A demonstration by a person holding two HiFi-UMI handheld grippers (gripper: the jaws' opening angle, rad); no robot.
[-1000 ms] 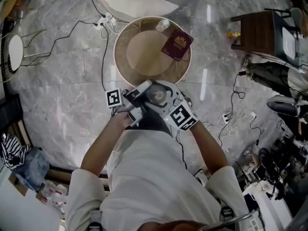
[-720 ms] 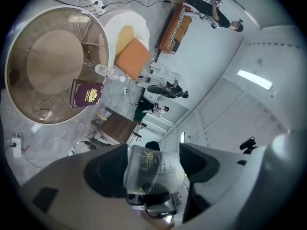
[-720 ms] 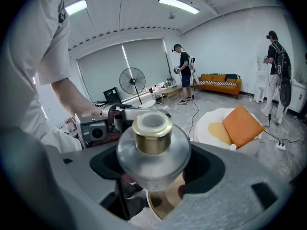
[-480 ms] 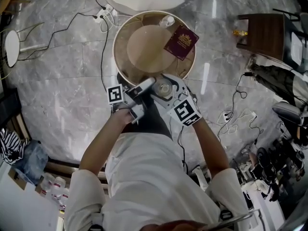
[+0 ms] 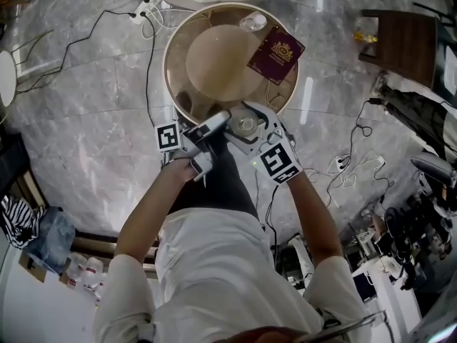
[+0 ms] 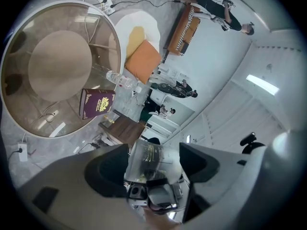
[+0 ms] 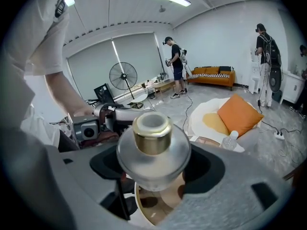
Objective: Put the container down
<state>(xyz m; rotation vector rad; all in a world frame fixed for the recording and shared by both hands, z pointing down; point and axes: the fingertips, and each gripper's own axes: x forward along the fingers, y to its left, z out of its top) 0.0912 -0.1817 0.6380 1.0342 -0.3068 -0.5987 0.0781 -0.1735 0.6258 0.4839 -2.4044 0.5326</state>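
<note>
— Head view, entry one: you hold the container (image 5: 245,126), clear glass with a gold collar, over the near rim of the round table (image 5: 168,77). Your left gripper (image 5: 224,118) comes at it from the left and your right gripper (image 5: 251,130) from the right, so the two meet nose to nose just in front of your body. A maroon passport (image 5: 276,54) lies on the far right part of the tabletop. A small clear bottle (image 5: 253,21) lies at the far rim just beside it. Both are well apart from the container. From this angle it is not clear whether the container's base touches the table.

— Noted. Entry two, right gripper view: your jaws are closed onto the container's round body, one pad against each flank. The gold collar and frosted cap point straight at the lens. The tan tabletop shows below the body, beyond the jaws. In the left gripper view, your jaws also have the container between them. Its clear wall with fine gold print fills the gap from pad to pad, so that gripper is clamped on it too. Each gripper view shows the other gripper's camera just behind the glass, which means you grip the container from opposite sides. The passport and the table's rim sit up and to the left in the left gripper view, apart from the jaws.
</note>
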